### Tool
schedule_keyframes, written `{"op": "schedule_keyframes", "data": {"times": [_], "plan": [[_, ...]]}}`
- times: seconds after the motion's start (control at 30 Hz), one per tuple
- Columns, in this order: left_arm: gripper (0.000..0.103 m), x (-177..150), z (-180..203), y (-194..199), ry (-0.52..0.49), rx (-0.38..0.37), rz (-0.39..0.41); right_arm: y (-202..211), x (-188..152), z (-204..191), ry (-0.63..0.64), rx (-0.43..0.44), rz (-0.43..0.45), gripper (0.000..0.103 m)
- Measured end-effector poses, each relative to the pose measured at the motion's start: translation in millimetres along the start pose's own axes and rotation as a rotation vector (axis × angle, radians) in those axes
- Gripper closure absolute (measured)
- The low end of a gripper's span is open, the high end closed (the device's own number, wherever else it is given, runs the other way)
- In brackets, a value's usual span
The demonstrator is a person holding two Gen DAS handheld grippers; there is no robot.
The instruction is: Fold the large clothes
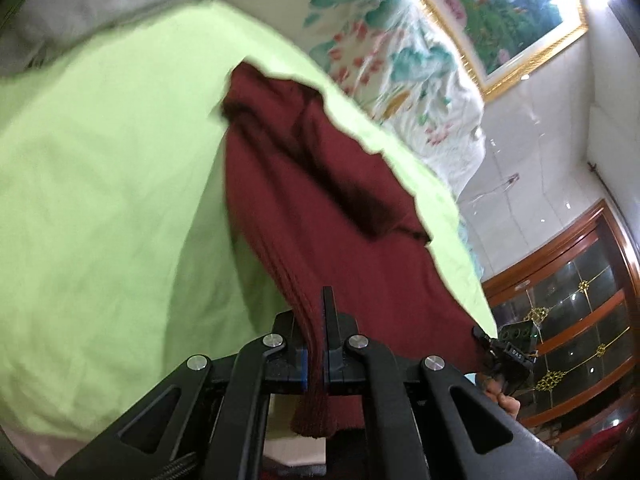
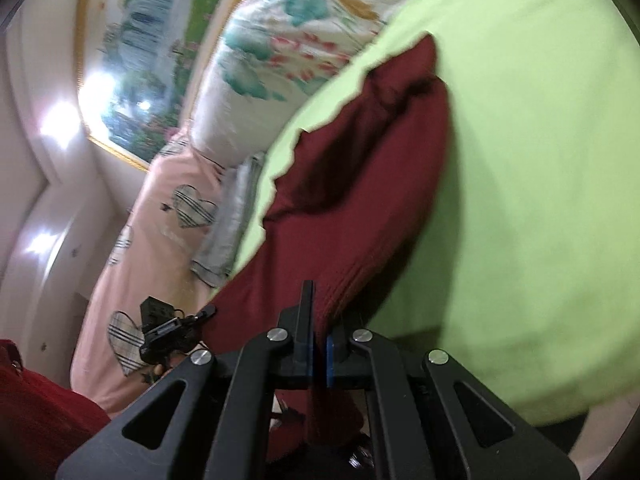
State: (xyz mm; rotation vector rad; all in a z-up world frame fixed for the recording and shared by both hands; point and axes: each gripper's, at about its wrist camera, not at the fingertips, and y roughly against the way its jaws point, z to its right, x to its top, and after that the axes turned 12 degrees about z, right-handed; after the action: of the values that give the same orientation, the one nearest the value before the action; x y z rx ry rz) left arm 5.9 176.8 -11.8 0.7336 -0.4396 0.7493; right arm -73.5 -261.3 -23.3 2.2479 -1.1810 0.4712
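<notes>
Maroon knit garment (image 1: 320,200) on green sheet (image 1: 100,180), hem clamped in left gripper (image 1: 316,344) and right gripper (image 2: 318,344)

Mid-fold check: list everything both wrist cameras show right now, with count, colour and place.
Dark red knitted garment: one, maroon, lying across the bed, near edge pinched in both grippers.
Lime green bed sheet: one, under the garment.
White floral quilt: one, teal and pink print, at the bed's far side.
Pink heart-patterned bedding: one, beside the sheet.
Grey pillow: one, at a far corner of the bed.
Gold-framed landscape painting: one, on the wall.
Wooden glass-fronted cabinet: one, brown, beside the bed.
Left gripper: black, shut on the garment.
Right gripper: black, shut on the garment.
</notes>
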Motion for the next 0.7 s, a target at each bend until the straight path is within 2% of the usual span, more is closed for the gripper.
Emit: {"op": "schedule_keyframes", "data": {"times": [0.17,0.33,0.5,0.6,0.7], "plan": [[0.101,61,34,-15,-0.027,-0.056,0.097,-13,47,-23,0.038,0.054,0.062,0.099],[0.101,125,58,-61,-0.054,-0.033,0.16,-47,116,-25,0.042,0.024,0.126,0.099],[0.101,189,50,-149,-0.024,0.072,0.165,-110,181,14,-0.028,-0.093,0.133,0.099],[0.101,208,29,-207,-0.015,0.148,0.134,-147,204,47,-0.081,-0.179,0.125,0.099],[0.101,213,-3,-258,0.011,0.223,0.08,-181,216,83,-0.142,-0.249,0.102,0.099]]}}
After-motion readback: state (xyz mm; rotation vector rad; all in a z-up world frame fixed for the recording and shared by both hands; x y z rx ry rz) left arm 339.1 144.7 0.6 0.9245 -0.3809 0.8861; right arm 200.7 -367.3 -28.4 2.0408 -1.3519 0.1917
